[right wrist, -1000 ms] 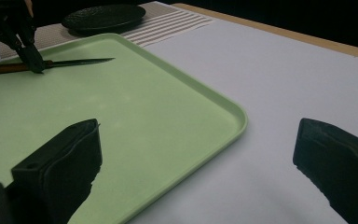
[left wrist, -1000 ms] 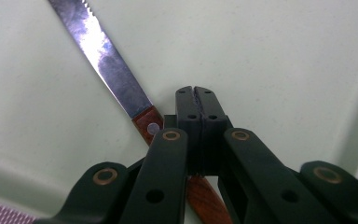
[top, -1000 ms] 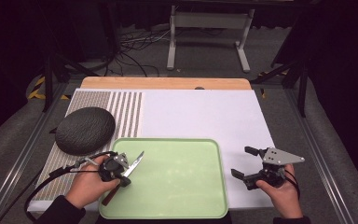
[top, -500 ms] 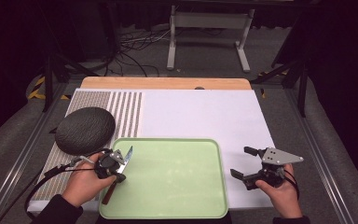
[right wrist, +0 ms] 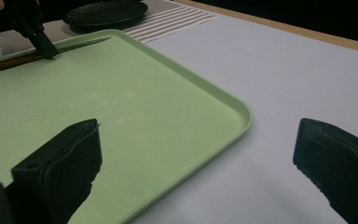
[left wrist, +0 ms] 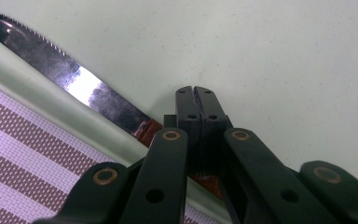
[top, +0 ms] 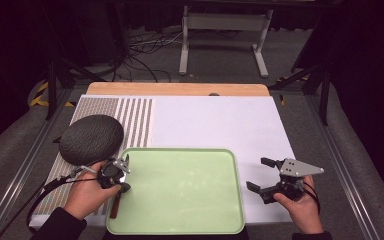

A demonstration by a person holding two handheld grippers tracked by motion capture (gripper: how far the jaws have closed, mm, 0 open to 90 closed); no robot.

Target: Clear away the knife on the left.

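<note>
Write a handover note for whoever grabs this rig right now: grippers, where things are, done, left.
Left gripper: jaws shut on the knife at its brown handle, at the left edge of the green tray. In the left gripper view the serrated blade lies along the tray's inner rim.
Right gripper: open, holding nothing, over the white table surface just right of the tray.
Dark round mat: on the striped placemat, left of the tray and behind it, untouched.
Done: knife brought to the tray.
Left: probably release the knife and back the left gripper off; whether the blade rests flat cannot be told.
</note>
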